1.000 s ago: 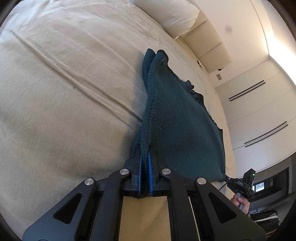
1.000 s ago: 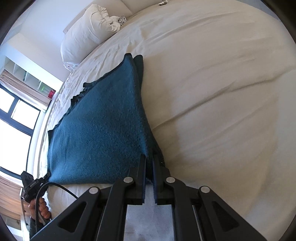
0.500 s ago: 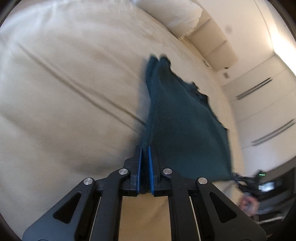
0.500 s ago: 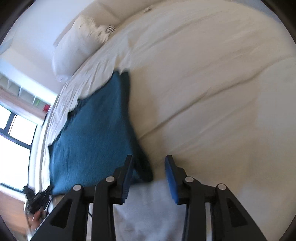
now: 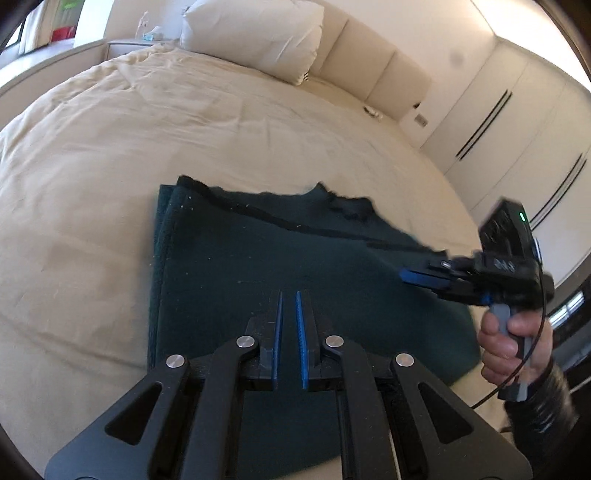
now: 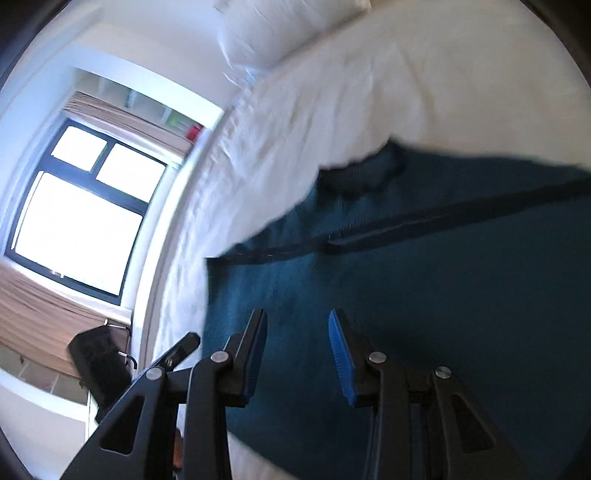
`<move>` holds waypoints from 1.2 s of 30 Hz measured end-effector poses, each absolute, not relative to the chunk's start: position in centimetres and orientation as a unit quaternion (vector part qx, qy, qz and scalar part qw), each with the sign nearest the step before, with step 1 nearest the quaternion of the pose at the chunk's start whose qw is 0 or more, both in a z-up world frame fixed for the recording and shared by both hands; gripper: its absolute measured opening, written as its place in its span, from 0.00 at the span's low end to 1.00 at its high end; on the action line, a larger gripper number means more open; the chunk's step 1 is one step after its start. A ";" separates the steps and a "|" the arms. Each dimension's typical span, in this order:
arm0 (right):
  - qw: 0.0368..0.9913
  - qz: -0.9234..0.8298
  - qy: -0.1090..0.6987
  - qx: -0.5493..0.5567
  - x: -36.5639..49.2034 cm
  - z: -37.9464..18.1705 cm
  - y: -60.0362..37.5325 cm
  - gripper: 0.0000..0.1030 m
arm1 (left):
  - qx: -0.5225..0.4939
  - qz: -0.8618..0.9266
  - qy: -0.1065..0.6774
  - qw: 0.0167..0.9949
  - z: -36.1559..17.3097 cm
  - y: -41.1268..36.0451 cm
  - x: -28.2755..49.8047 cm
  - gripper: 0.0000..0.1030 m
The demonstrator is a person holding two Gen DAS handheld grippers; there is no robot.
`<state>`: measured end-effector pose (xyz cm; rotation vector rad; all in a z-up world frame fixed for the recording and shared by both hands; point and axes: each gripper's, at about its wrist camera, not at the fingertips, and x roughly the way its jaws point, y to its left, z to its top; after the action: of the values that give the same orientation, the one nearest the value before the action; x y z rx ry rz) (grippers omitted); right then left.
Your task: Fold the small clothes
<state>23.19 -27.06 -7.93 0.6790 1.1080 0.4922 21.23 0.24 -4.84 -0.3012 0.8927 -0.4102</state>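
The right wrist view was smeared with motion blur, so I could barely make out the garment's (image 6: 424, 295) edges. My left gripper (image 5: 289, 332) was all but closed on nothing, poised over the dark green cloth lying folded across the middle of the bed (image 5: 92, 147). My right gripper (image 6: 297, 354) stood partly open and empty; a second earlier both had pinched the fabric.

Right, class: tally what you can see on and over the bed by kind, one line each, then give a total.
Dark teal garment: 1
Pillow: 1
Hand-held gripper: 2, the left hand-held gripper and the right hand-held gripper
Total: 4
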 end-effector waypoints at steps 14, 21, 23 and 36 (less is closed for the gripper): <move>0.805 0.154 0.445 0.360 25.2 -7.7 -30.6 0.30 | -0.167 -0.171 0.420 0.876 -7.1 1.8 24.4 0.07; 0.787 0.194 0.505 0.296 26.4 -11.0 -25.7 0.11 | -0.191 -0.171 0.444 0.859 -9.4 2.7 24.5 0.07; 0.797 0.138 0.488 0.328 26.7 -11.2 -28.7 0.06 | -0.175 -0.164 0.443 0.864 -8.7 2.6 24.1 0.07; 0.778 0.188 0.471 0.372 18.1 -12.0 -31.8 0.13 | -0.129 -0.138 0.452 0.872 -8.6 2.0 23.4 0.07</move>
<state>18.06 -31.80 -11.97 0.8037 1.0181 0.4073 23.42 2.02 -8.57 -0.2689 0.9440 -0.2888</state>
